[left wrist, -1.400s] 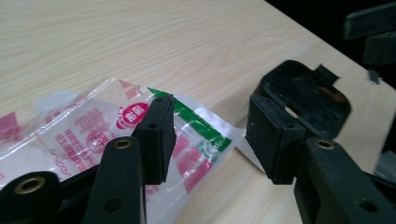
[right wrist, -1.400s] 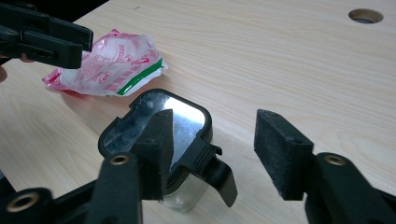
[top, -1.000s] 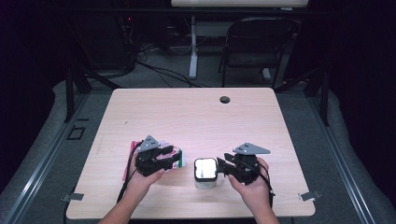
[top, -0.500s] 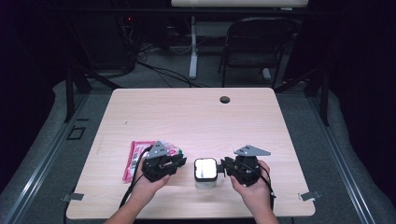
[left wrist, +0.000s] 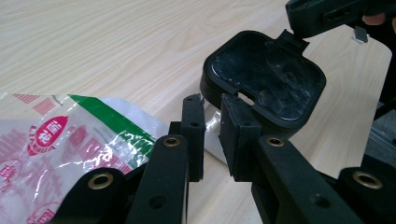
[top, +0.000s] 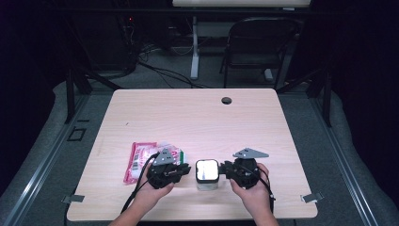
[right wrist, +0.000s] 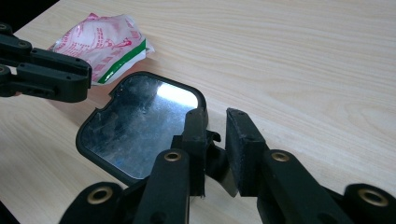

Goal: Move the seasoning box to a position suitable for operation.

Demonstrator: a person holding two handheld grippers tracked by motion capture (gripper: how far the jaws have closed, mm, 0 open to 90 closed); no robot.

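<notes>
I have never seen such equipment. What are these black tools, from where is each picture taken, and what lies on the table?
There is no machine here: a person holds a hand tool with a two-jaw claw in each hand. The high view looks down on the wooden table. The other two pictures come from cameras riding on the tools. On the table lie a pink, white and green packet and a small black box with a shiny lid. Both claws have just been closing. The right claw pinches a tab at the box's edge. The left claw, nearly closed, sits at the opposite edge; whether it grips anything is unclear.
</notes>
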